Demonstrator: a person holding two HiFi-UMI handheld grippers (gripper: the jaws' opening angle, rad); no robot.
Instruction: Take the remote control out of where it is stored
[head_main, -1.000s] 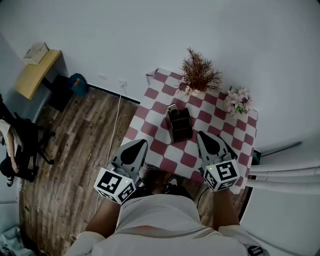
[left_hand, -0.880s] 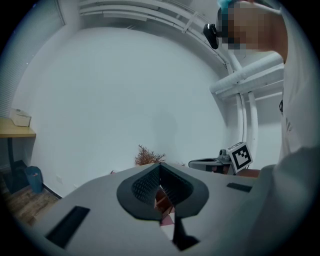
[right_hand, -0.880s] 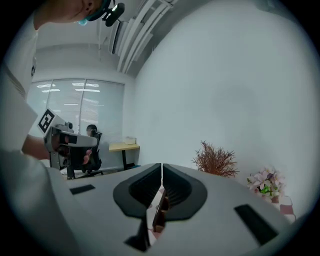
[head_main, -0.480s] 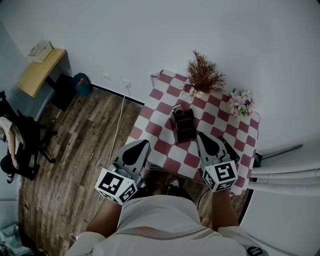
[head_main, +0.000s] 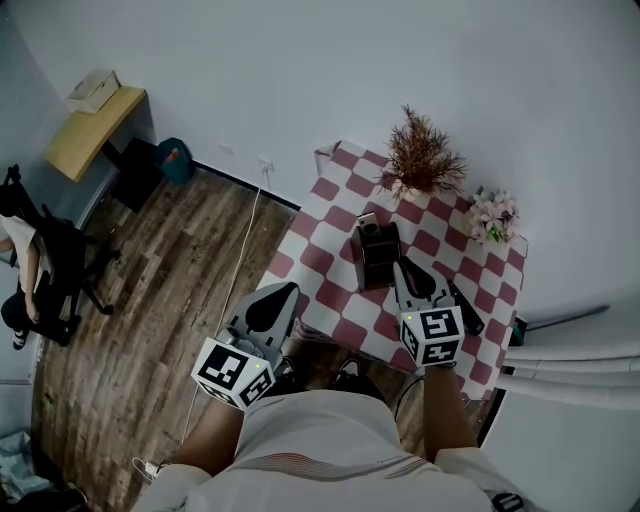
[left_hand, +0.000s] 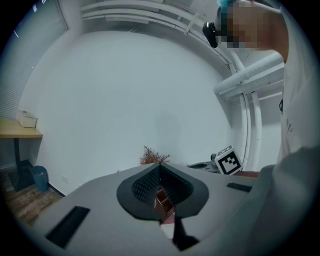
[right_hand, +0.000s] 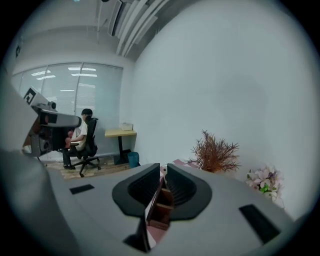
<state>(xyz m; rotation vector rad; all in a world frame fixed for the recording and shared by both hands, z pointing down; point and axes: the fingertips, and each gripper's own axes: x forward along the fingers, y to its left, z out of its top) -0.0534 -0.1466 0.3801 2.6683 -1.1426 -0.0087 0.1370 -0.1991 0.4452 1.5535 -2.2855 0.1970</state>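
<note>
A: Got the remote (head_main: 367, 219) out?
B: No, it sits at far end of holder (head_main: 380, 262). Approach step. My R gripper (head_main: 406, 270) near holder, L gripper (head_main: 285, 292) farther off, both closed, empty. Nxt: open R, reach in.

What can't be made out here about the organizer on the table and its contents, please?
- The organizer: compartments too small and dark in the head view; in both tool views the tool's own body covers all but a sliver.
- Pale thing at its far end: too small in the head view to call a remote.
- Dark bar beside the right tool: head view only, too small to name.
</note>
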